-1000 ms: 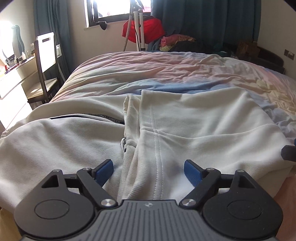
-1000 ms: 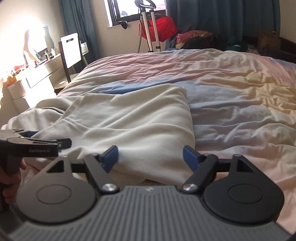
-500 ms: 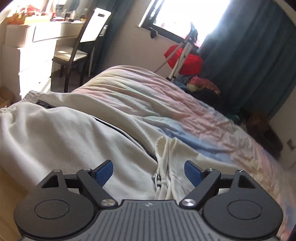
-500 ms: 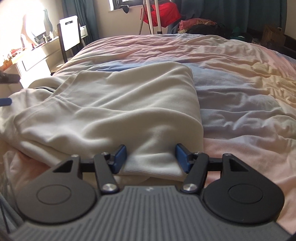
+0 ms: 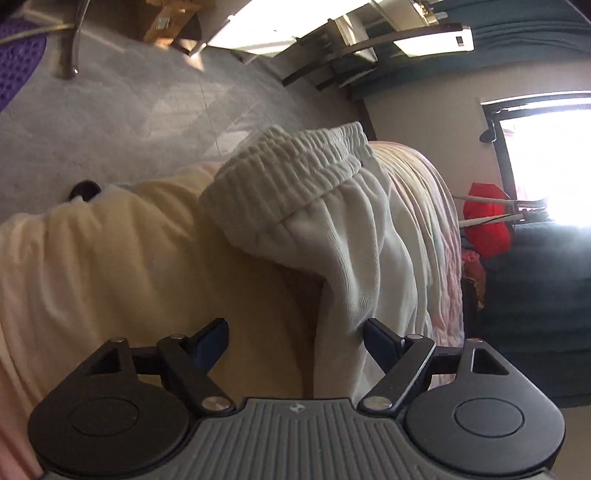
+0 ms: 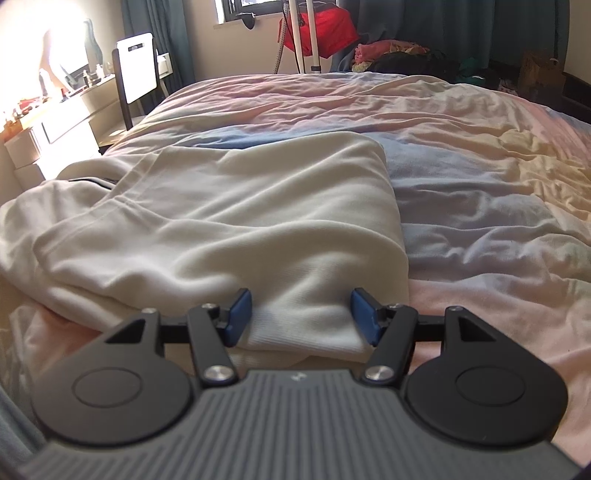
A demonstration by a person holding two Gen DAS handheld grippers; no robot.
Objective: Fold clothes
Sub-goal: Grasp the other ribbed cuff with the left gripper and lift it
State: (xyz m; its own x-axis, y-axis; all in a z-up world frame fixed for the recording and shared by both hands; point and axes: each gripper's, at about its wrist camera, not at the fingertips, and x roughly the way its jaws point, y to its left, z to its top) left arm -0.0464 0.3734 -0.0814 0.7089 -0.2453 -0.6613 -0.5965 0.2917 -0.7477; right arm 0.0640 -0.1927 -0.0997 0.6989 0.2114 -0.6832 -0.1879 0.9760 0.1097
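Note:
A white garment [image 6: 240, 206] lies folded on the bed, along its near left part. Its ribbed hem [image 6: 299, 328] sits between the blue pads of my right gripper [image 6: 301, 317], which is open and low over the bed's near edge. In the left wrist view, rolled onto its side, the garment's elastic waistband [image 5: 295, 177] hangs over the bed's side. My left gripper [image 5: 295, 343] is open below it with its jaws closing. One of its pads [image 5: 376, 339] touches the hanging white cloth, and the cream bedcover [image 5: 110, 266] lies behind the gap.
The pastel bedcover [image 6: 461, 177] spreads rumpled to the right and far side. A chair [image 6: 136, 74] and a dresser [image 6: 55, 125] stand left of the bed. A red bag [image 6: 325, 29] on a stand is by the window. Grey floor [image 5: 129, 110] lies beside the bed.
My left gripper has swung left off the garment's middle to the bed's side and rolled about a quarter turn. My right gripper has come down so the ribbed hem lies between its fingers.

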